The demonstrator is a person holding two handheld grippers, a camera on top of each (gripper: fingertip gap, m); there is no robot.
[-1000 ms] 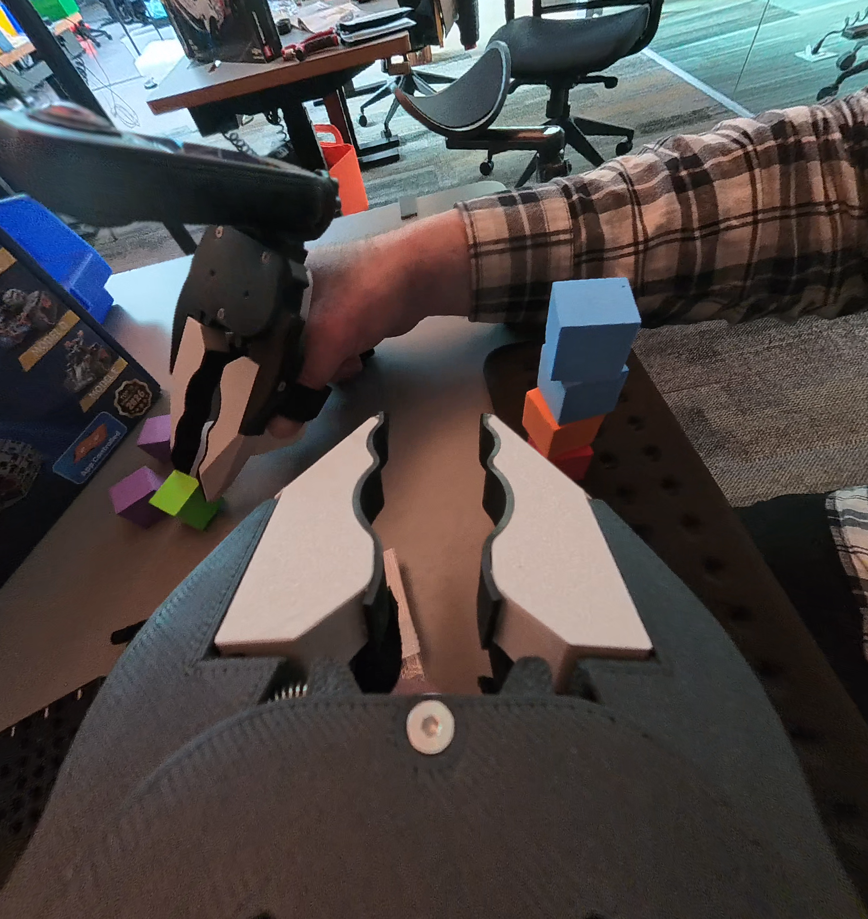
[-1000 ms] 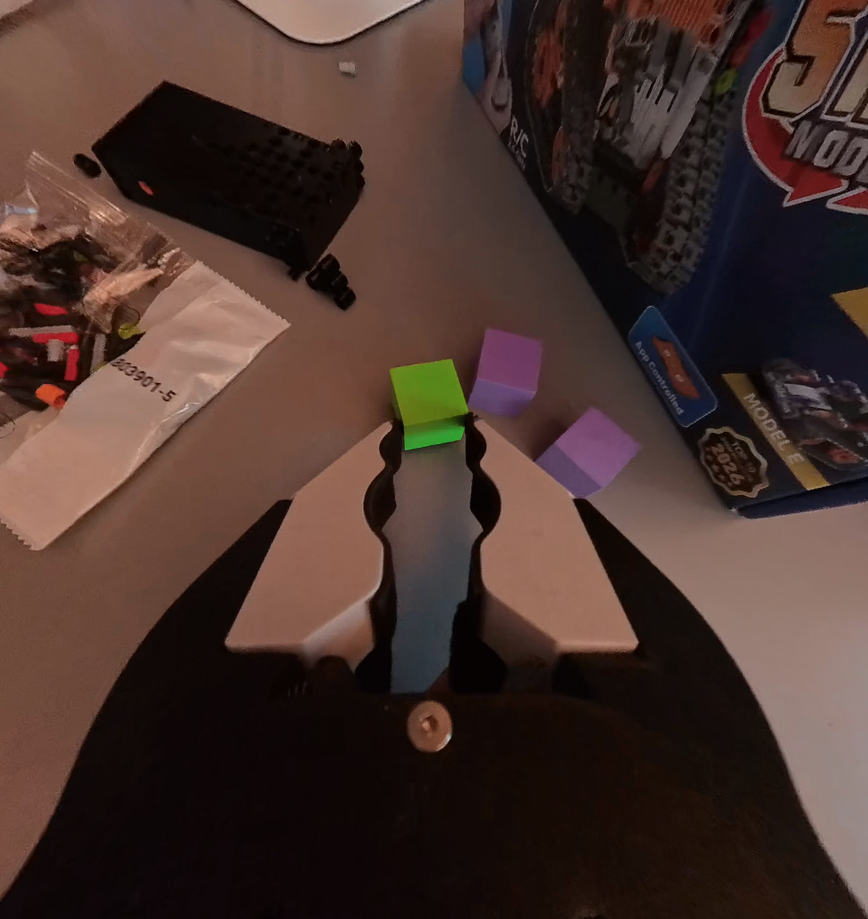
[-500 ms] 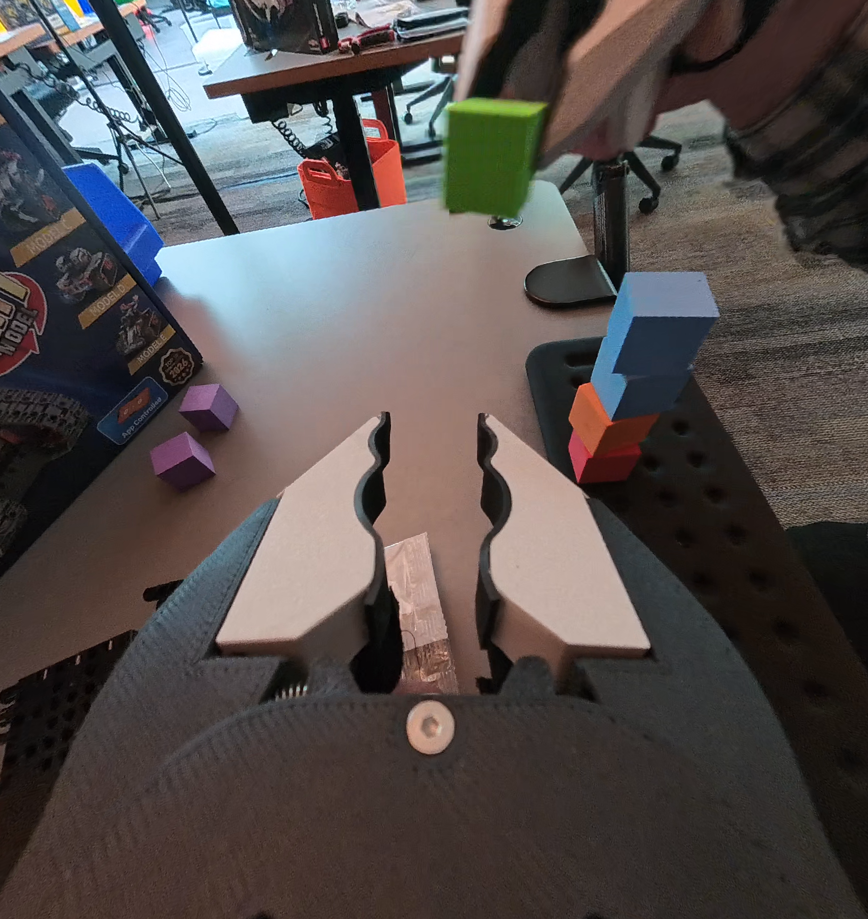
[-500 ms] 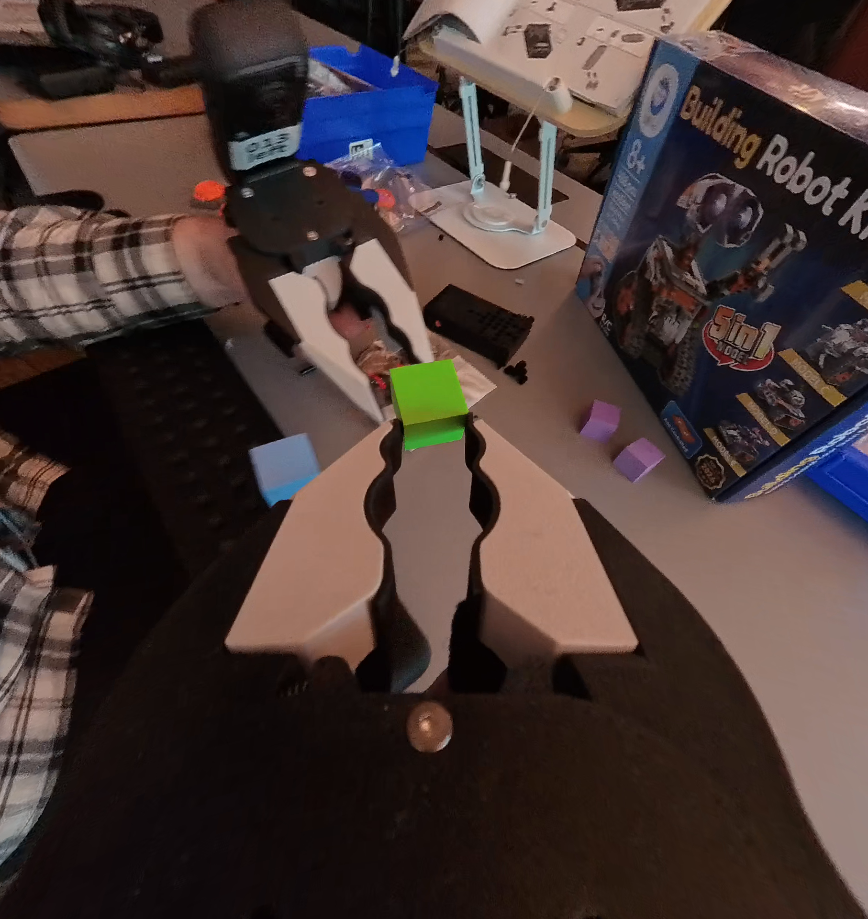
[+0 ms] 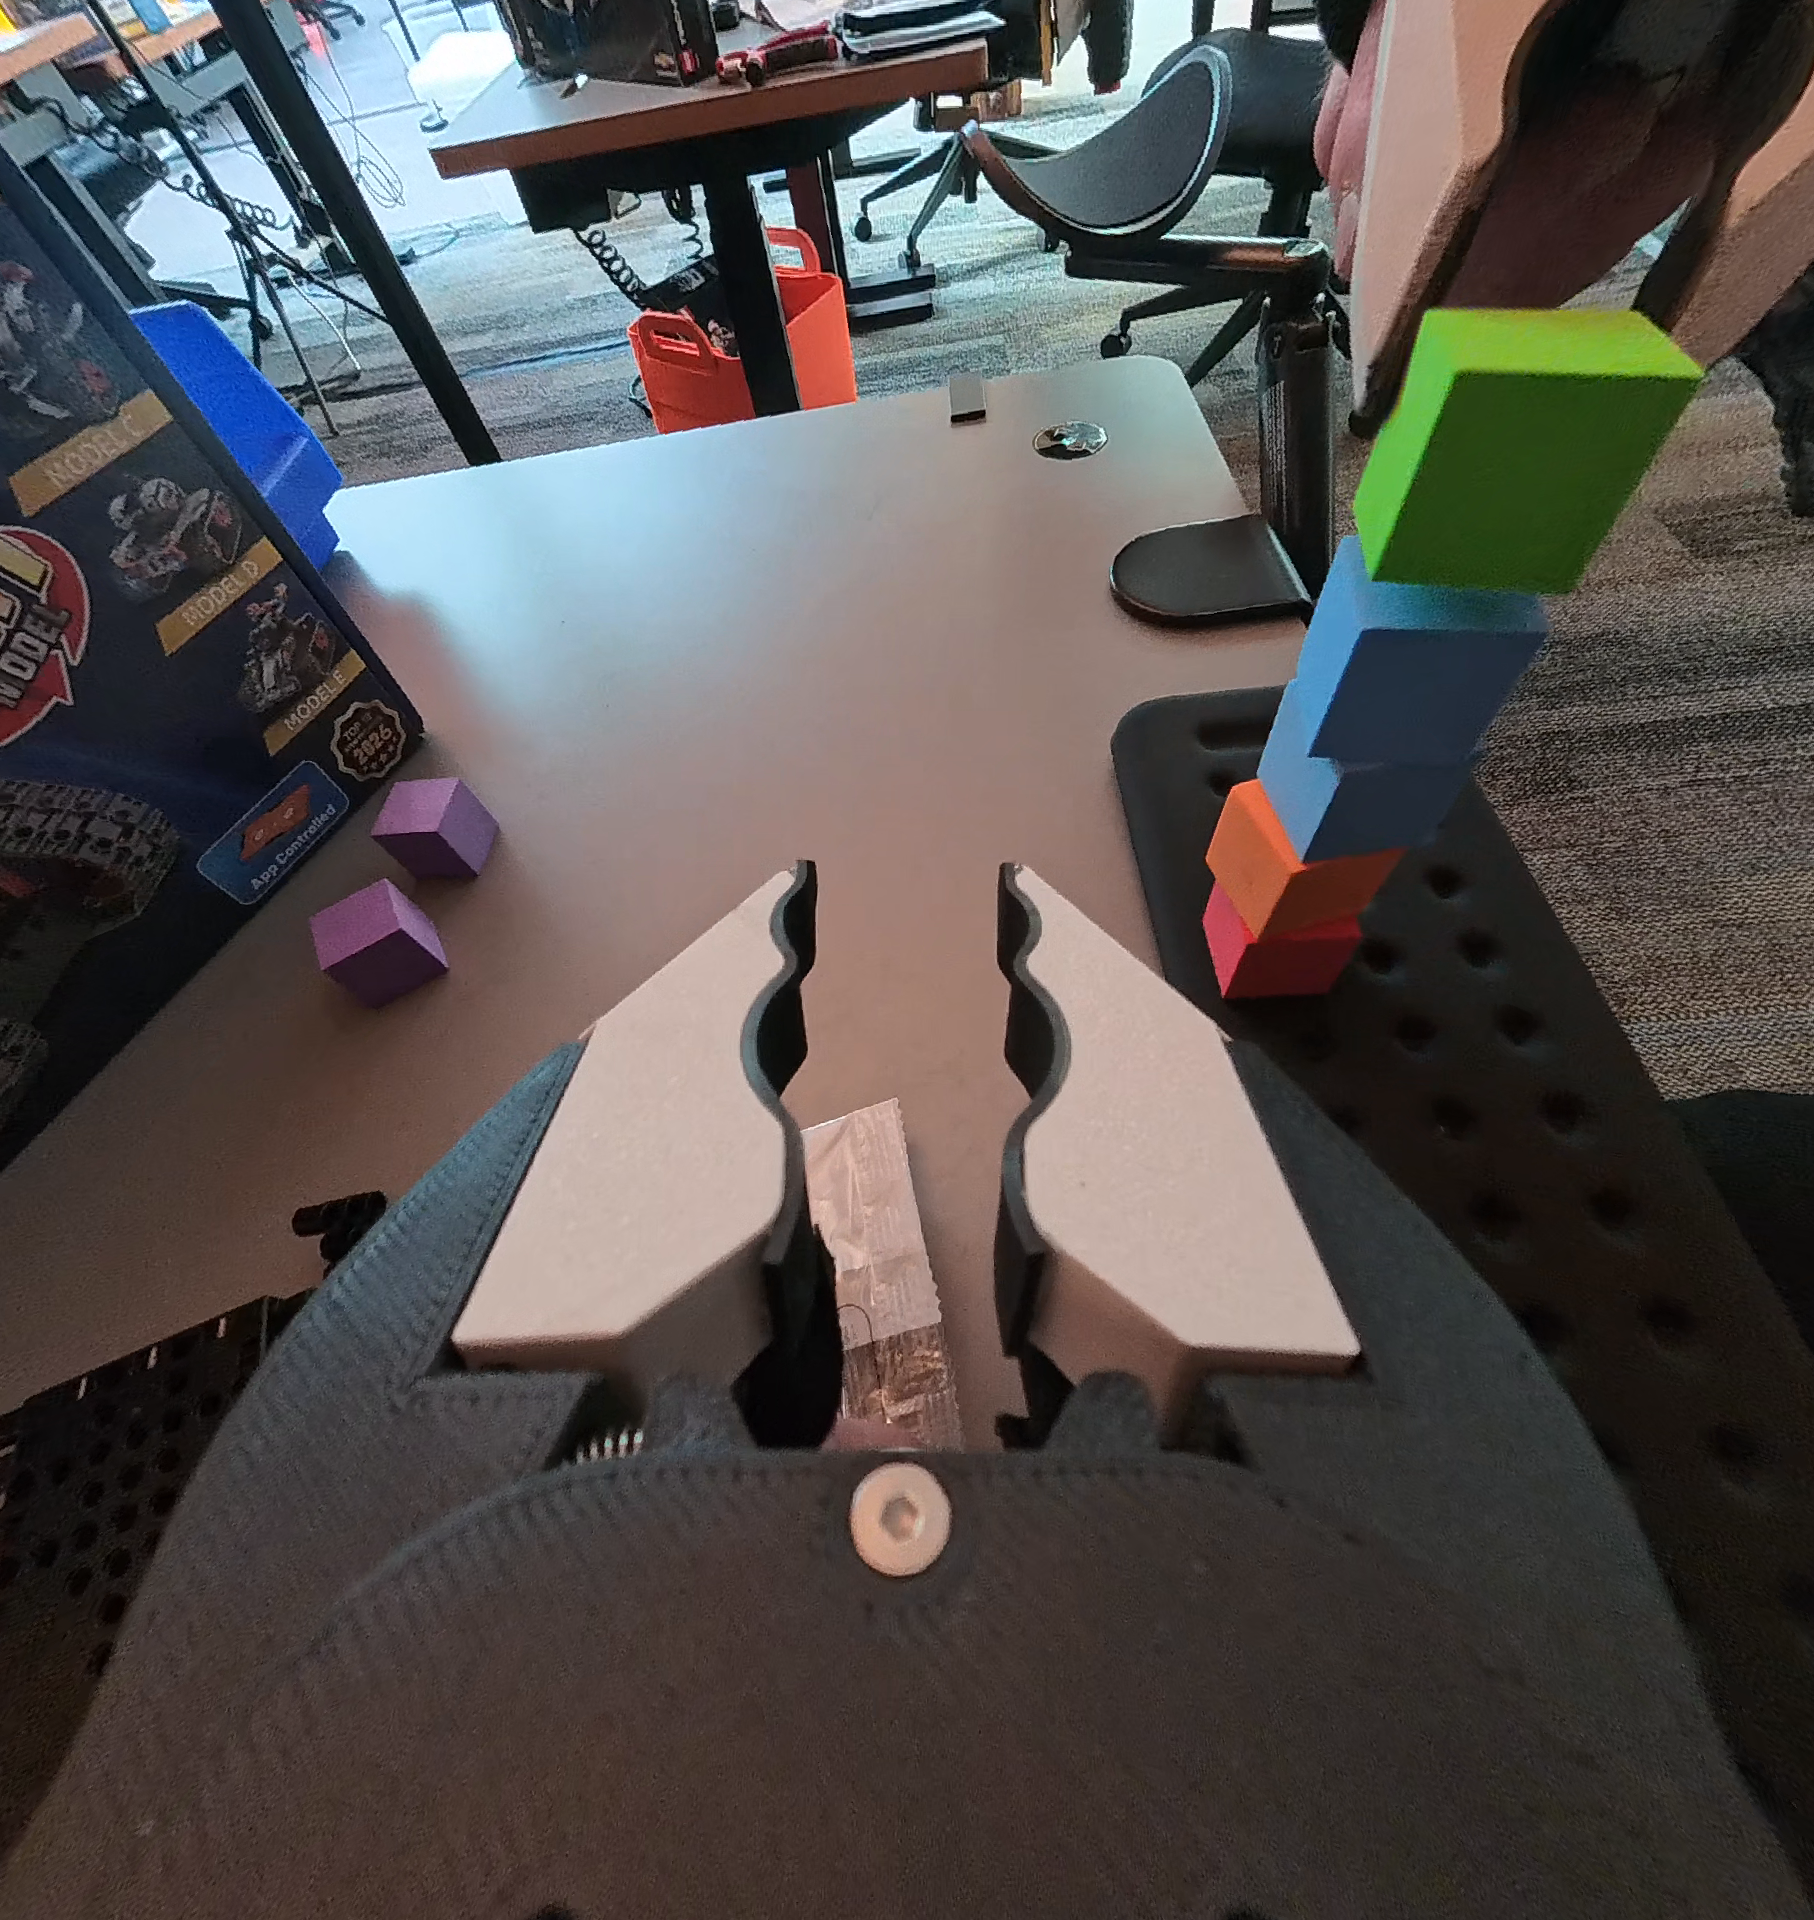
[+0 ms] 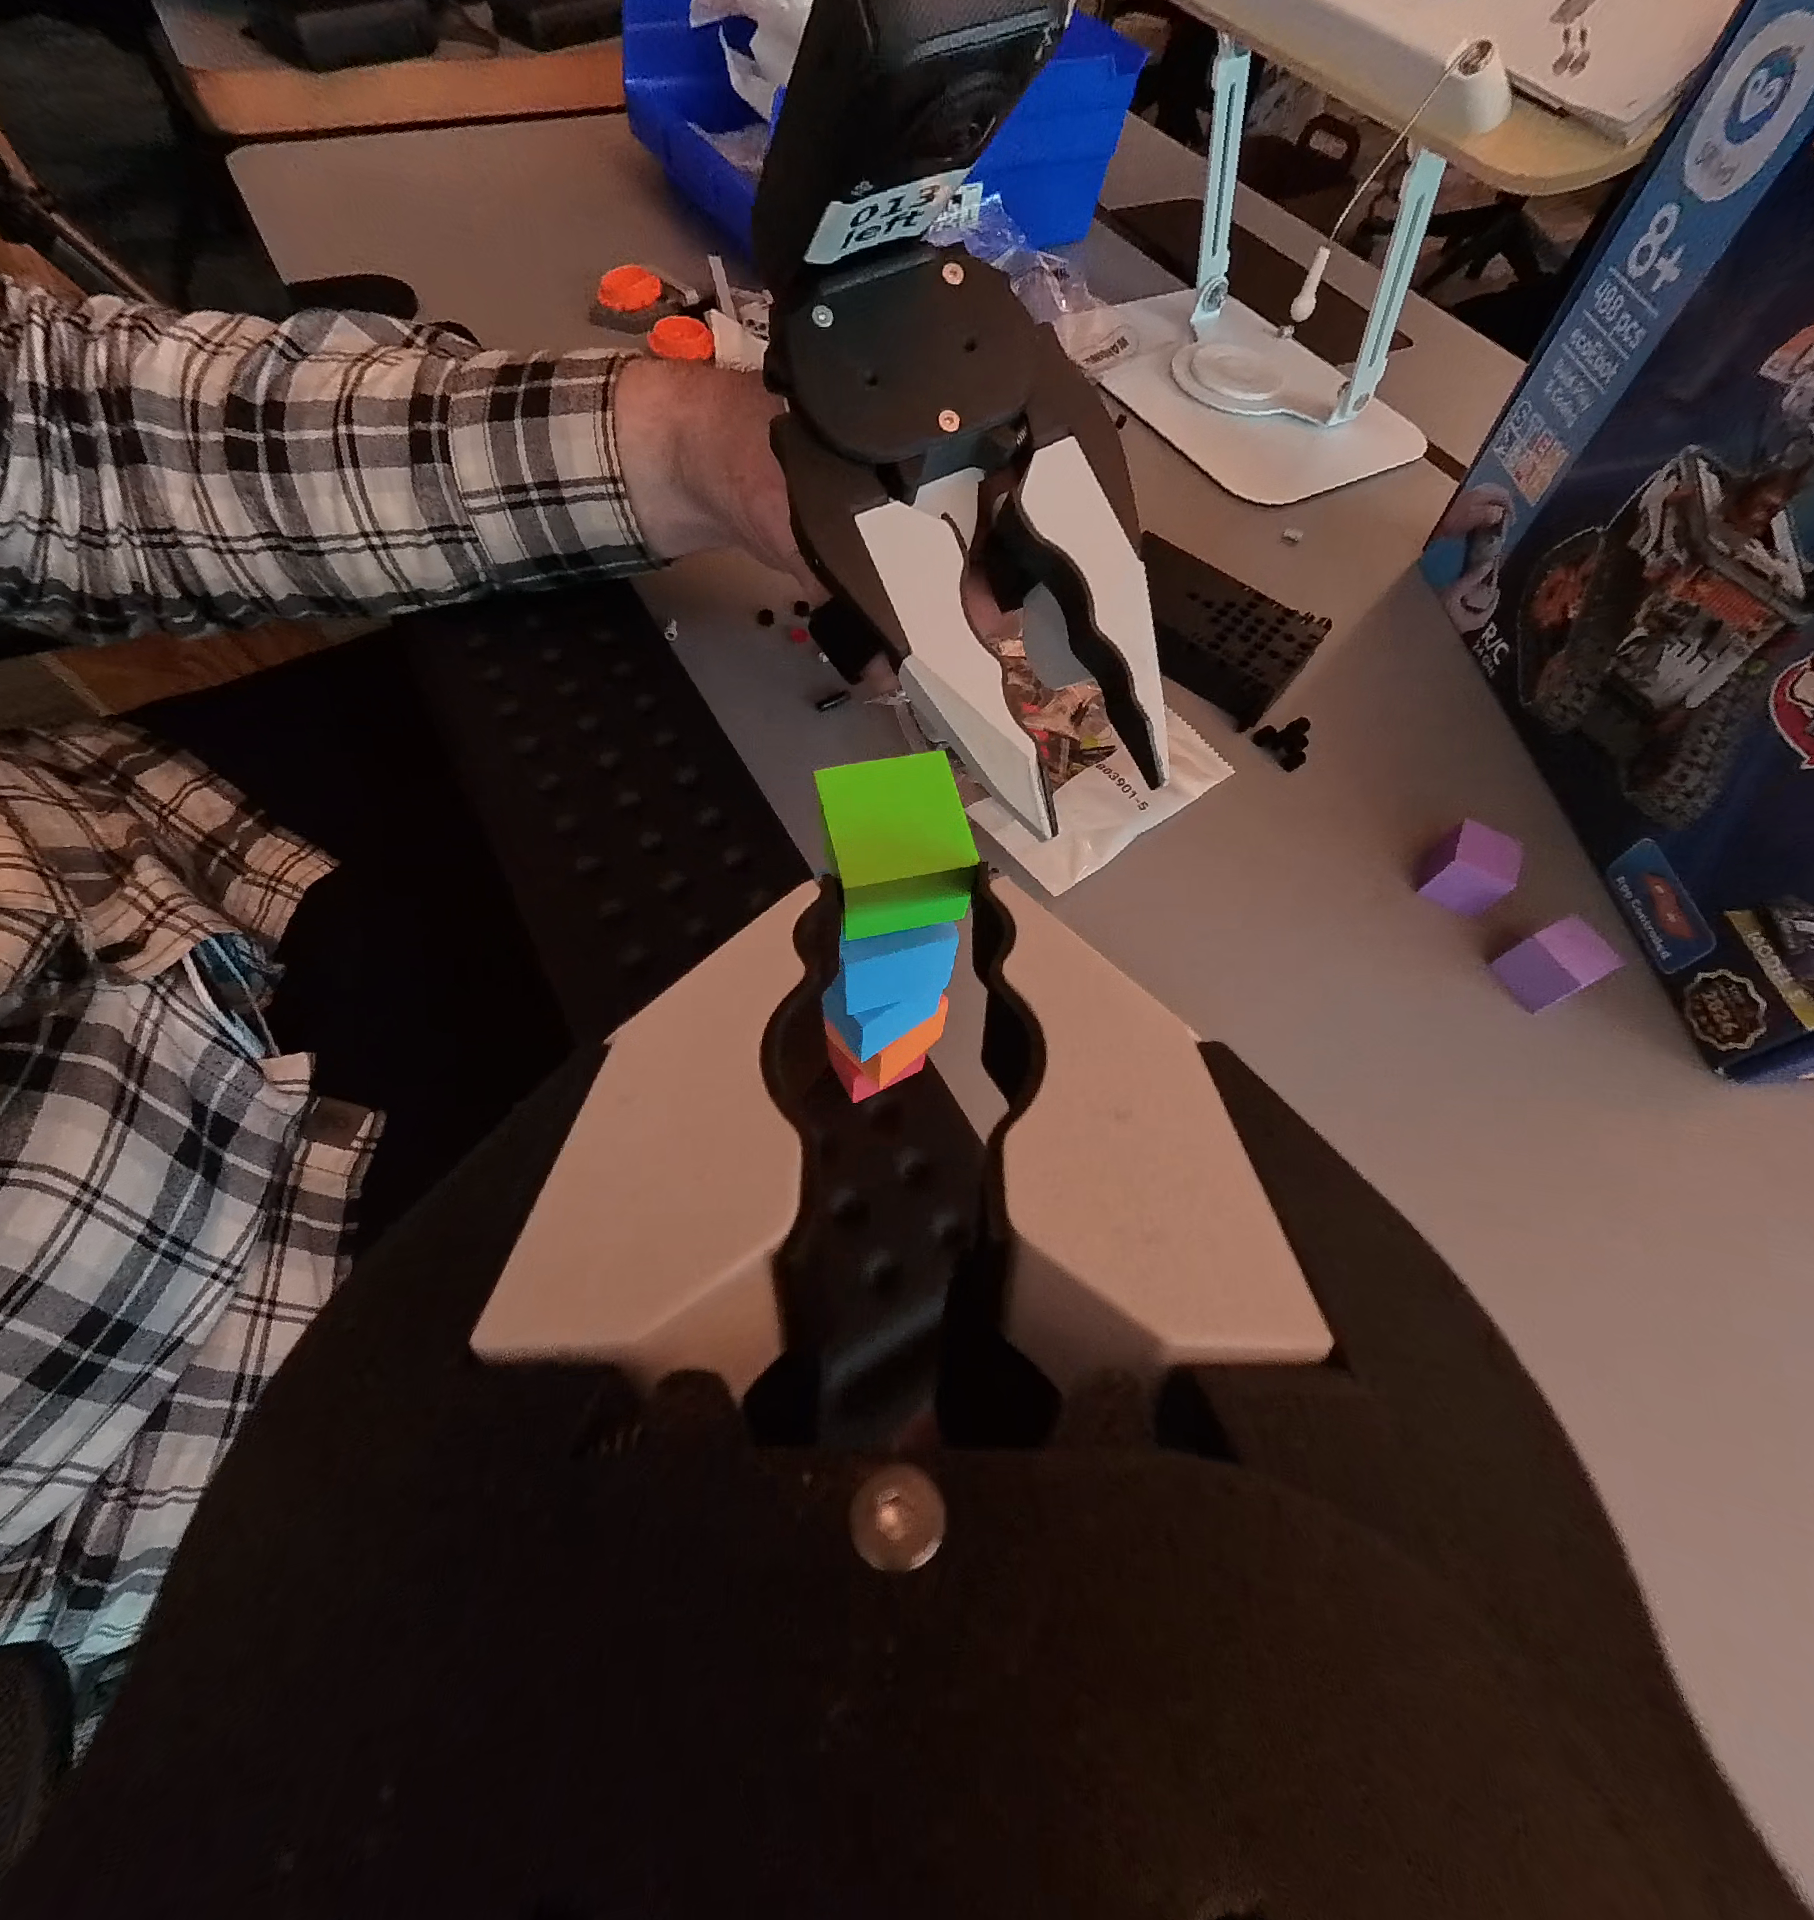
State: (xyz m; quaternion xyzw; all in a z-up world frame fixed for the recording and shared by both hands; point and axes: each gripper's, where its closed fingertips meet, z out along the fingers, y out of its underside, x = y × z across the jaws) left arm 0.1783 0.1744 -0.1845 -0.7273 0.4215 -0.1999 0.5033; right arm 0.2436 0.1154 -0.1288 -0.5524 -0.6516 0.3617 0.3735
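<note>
- Far left: blue robot-kit box [image 5: 103, 665] stands on the grey table [image 5: 778, 582].
- Two purple cubes [image 5: 435, 826] [image 5: 376, 940] lie on the table just beside the box's lower corner, near each other but apart.
- Centre: left gripper [image 5: 903, 883] hangs over the table with jaws spread, nothing between them. A clear plastic bag [image 5: 872, 1247] of small parts lies under it.
- Black perforated plate [image 5: 82, 1455] lies at the lower left, partly hidden by the gripper body.
- Right: black perforated mat [image 5: 1505, 1091] at the table edge carries the stack: red cube [image 5: 1277, 951] at the bottom, orange cube [image 5: 1287, 868] on it, then two blue cubes [image 5: 1360, 800] [image 5: 1412, 665], each twisted off the one below.
- Green cube [image 5: 1516, 457] sits on or just above the top blue cube; contact unclear.
- Right gripper [image 6: 898, 883] comes down from above, fingertips clamped on the green cube's sides.
- Right wrist view: a hand [image 6: 705, 478] in a plaid sleeve holds the left gripper beyond the stack.
</note>
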